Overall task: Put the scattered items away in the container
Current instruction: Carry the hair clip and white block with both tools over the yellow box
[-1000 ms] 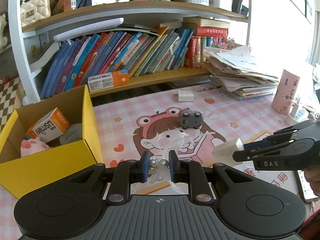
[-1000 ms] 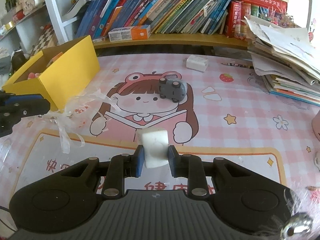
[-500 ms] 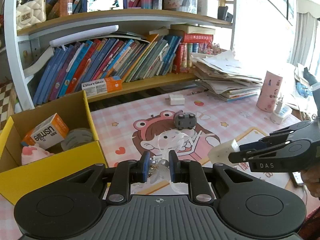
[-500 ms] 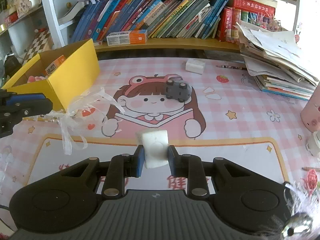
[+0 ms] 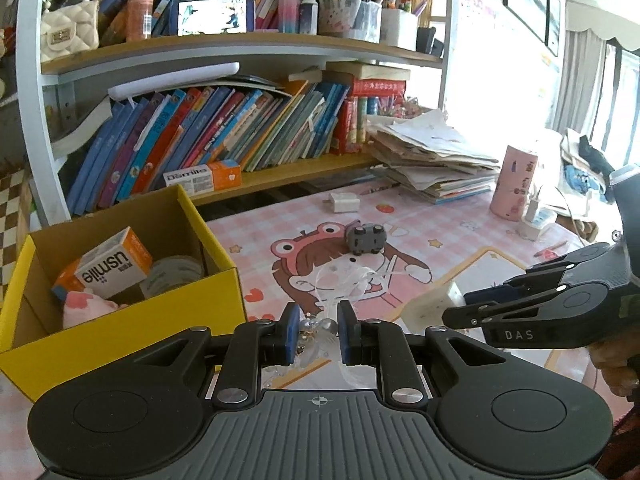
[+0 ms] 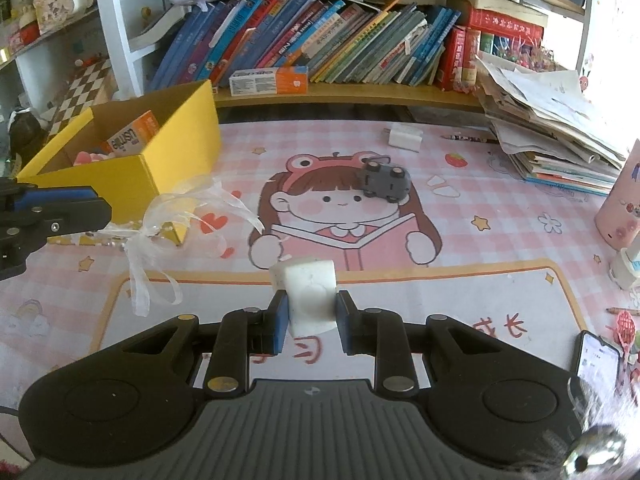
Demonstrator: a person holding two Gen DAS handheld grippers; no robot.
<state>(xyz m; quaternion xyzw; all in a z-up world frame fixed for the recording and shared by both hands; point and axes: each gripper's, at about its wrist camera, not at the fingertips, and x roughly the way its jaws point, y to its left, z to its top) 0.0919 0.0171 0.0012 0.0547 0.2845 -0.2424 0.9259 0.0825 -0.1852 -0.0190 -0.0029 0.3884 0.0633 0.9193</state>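
The left gripper (image 5: 318, 332) is pinching a clear ribbon bow (image 6: 168, 216), tails trailing down, beside the yellow box (image 5: 120, 320) holding a carton (image 5: 112, 268) and a pink plush (image 5: 86, 304). The right gripper (image 6: 310, 320) is clamping a white block (image 6: 310, 290) upright over the mat's near edge.

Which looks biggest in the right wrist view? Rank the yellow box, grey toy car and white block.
1. yellow box
2. white block, though nearness to the camera enlarges it
3. grey toy car, which lies much farther away

Child's study desk: bookshelf (image 5: 224, 140), cartoon mat (image 6: 344, 216).
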